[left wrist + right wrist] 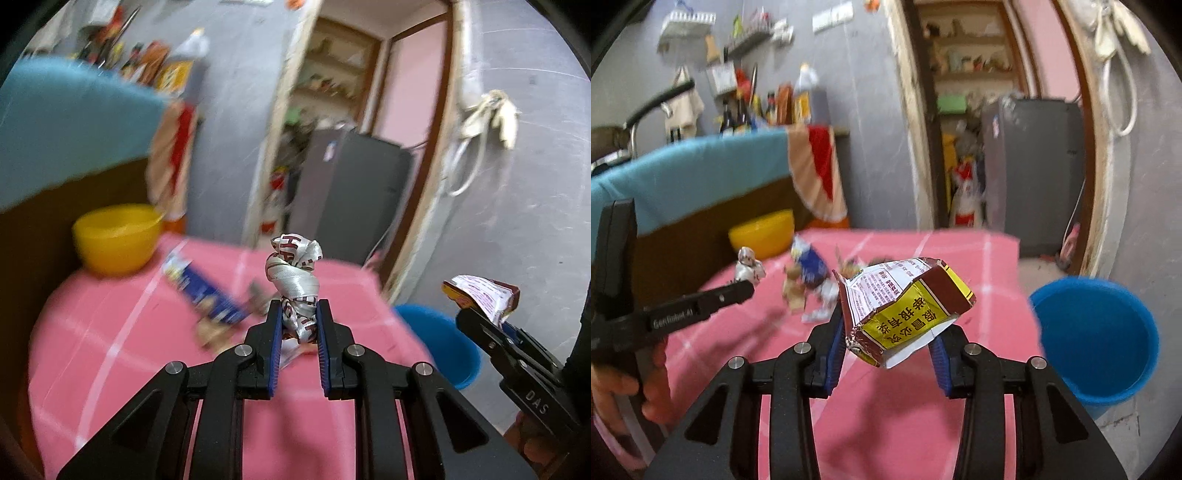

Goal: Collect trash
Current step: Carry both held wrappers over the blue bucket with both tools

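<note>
From the left wrist view, the left hand-held gripper (298, 314) is pinching a twisted white wrapper (294, 275) above the pink counter (110, 332), whose far edge is dropping off toward a doorway. A blue wrapper (201, 286) is lying beyond.

From the right wrist view, the right hand-held gripper (890, 332) is clamping a crumpled yellow and brown packet (905, 310) above the counter. A blue bucket (1108, 373), just past the right edge, is standing with nothing visible inside. A yellow bowl (764, 232) is sitting far left.

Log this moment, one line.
left claw: shut on white wrapper | right claw: shut on brown carton | blue bin: nothing dropped yet
</note>
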Available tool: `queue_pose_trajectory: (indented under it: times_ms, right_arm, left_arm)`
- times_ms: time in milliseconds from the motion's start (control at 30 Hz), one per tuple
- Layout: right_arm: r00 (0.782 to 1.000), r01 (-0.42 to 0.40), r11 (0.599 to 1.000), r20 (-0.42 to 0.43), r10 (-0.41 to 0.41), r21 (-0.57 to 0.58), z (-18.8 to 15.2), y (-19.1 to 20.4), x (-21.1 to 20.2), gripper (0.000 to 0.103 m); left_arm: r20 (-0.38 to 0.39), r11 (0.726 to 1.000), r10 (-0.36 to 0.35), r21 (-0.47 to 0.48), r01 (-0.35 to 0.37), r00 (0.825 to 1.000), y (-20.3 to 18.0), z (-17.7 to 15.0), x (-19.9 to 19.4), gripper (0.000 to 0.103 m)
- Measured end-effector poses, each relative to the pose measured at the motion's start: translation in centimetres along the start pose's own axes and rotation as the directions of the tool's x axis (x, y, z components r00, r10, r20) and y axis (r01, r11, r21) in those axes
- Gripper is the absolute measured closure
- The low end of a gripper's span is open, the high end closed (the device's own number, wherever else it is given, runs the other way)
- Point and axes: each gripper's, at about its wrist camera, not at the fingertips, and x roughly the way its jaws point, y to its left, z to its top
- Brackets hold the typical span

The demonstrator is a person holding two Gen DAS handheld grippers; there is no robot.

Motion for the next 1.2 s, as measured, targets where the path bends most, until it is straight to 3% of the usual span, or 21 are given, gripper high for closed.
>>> queue_pose_trajectory:
  times_ms: [100, 267, 567, 800, 933, 1067, 1200]
  right_arm:
    - [0.996, 0.033, 0.999, 0.083, -0.033, 0.007, 1.5, -1.2, -1.6, 0.065]
    - [0.976, 0.113, 0.993, 0.183, -0.117, 0.032, 3.8, -4.5, -3.5, 0.065]
    - [0.935, 0.287, 0.956, 0.199, -0.294, 0.06, 4.6, -11.2, -4.4, 0.064]
    - [0.913, 0.379, 0.918, 0.115, -0.391, 0.115, 3.1, -16.0, -4.1, 0.064]
    - [0.908, 0.408, 0.903, 0.047, -0.417, 0.135, 2.2, -17.8, -3.3, 0.063]
    - [0.906, 0.423, 0.891, -0.052, -0.42, 0.166, 1.0, -19.6, -1.9, 0.063]
    - [0.906, 0.421, 0.883, -0.136, -0.4, 0.206, -0.2, -20.9, -0.7, 0.062]
  left_arm:
    - [0.048, 0.997, -0.058, 0.054, 0.055, 0.997, -3.2, 1.5, 0.8, 0.089]
    - [0.056, 0.984, -0.147, 0.113, 0.14, 0.988, -7.3, 3.1, 3.2, 0.089]
    - [-0.061, 0.95, -0.277, 0.134, 0.283, 0.959, -13.6, 3.3, 10.6, 0.089]
    - [-0.254, 0.944, -0.275, 0.11, 0.311, 0.927, -16.7, 2.4, 16.3, 0.088]
    - [-0.386, 0.953, -0.232, 0.094, 0.288, 0.893, -17.6, 1.5, 19.9, 0.088]
    - [-0.461, 0.961, -0.217, 0.054, 0.272, 0.86, -17.7, 0.8, 22.3, 0.087]
    - [-0.505, 0.964, -0.213, 0.031, 0.264, 0.836, -16.9, 0.5, 23.5, 0.074]
